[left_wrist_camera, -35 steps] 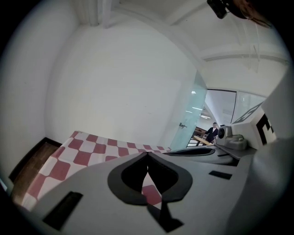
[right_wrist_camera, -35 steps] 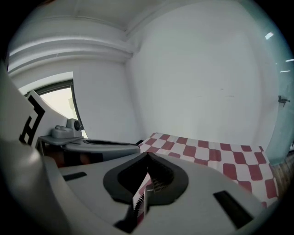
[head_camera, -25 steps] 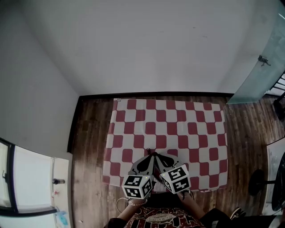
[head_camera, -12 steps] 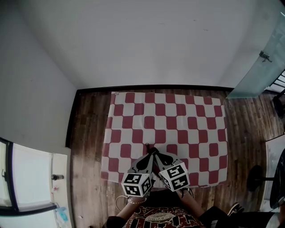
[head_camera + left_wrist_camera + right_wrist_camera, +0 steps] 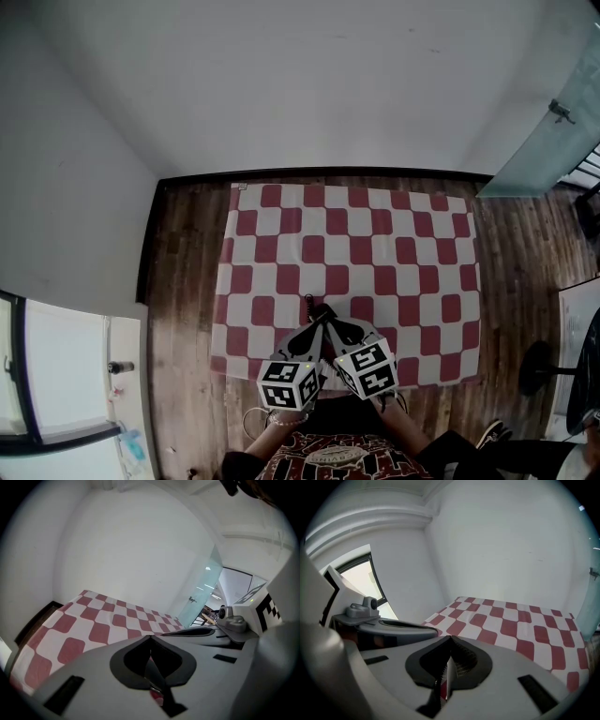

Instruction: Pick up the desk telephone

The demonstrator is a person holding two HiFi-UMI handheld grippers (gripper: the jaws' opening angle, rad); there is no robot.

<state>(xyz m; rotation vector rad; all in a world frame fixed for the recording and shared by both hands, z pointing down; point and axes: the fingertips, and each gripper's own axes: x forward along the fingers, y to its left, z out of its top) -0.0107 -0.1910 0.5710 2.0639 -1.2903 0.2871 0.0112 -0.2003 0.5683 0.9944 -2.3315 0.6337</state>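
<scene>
No desk telephone shows in any view. A red-and-white chequered cloth covers the table and lies bare. My left gripper and right gripper hang side by side over the cloth's near edge, with their tips almost touching each other. In the left gripper view the left gripper has its jaws together and nothing between them, above the cloth. The right gripper is likewise shut and empty over the cloth. Each gripper sees the other beside it.
Wooden floor surrounds the table. White walls stand behind and to the left. A glass door is at the far right, a window at the lower left, and a dark stand base on the floor at the right.
Both grippers have sunk a little toward the cloth, still side by side with jaws together. The head view has shifted slightly.
</scene>
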